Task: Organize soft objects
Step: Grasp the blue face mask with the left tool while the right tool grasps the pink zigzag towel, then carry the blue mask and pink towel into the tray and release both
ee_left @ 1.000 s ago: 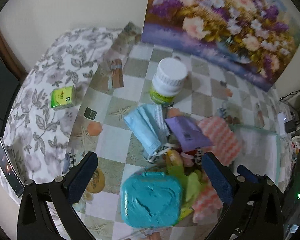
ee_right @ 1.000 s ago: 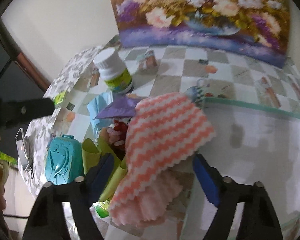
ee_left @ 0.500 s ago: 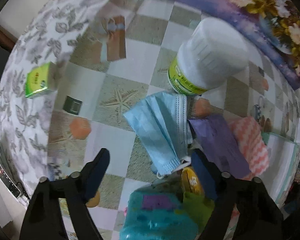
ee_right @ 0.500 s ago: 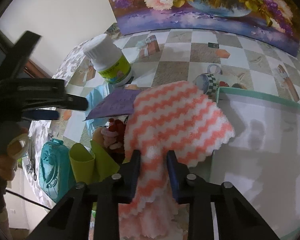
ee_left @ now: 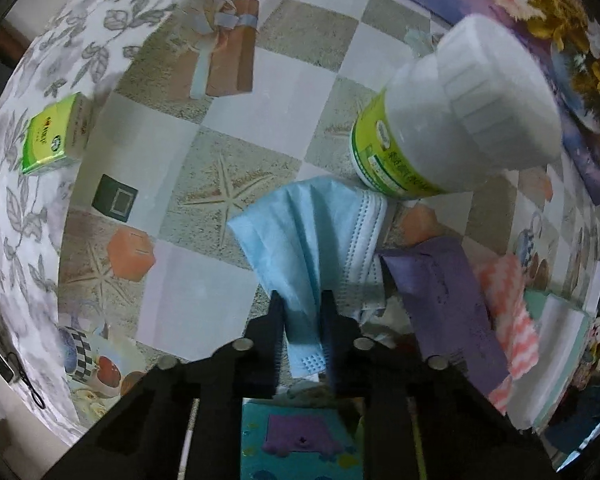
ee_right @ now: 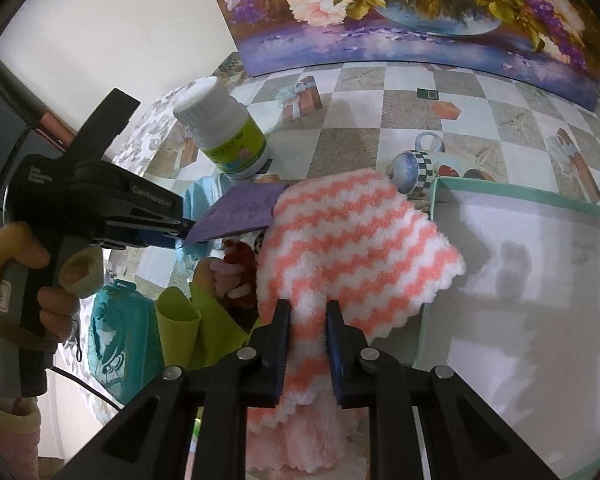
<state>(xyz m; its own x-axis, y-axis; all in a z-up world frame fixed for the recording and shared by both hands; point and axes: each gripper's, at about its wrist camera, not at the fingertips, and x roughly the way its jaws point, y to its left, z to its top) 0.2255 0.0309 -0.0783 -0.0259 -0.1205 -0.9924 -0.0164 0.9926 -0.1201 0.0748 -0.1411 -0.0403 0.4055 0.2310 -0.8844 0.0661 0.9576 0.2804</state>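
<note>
A light blue face mask (ee_left: 312,232) lies on the checked tablecloth, and my left gripper (ee_left: 302,300), pointing straight down, is shut on its near end. A pink-and-white zigzag cloth (ee_right: 352,240) hangs over the pile beside a white bin (ee_right: 500,190). My right gripper (ee_right: 308,308) has the cloth's lower part between its jaws, which are closing with the pads pressing into it. A purple packet (ee_left: 440,292) rests partly on the mask. The same cloth (ee_left: 508,304) shows at the right of the left wrist view.
A white bottle with a green label (ee_left: 452,120) stands just beyond the mask. A teal case (ee_right: 116,336), a yellow-green sheet (ee_right: 184,320) and a small red plush (ee_right: 236,268) lie in the pile. A green box (ee_left: 54,134) sits at the left. A person's hand (ee_right: 28,272) holds the left gripper.
My left gripper came down over the mask and its wide jaws closed on it. My right gripper's jaws closed in on the striped cloth and barely moved otherwise.
</note>
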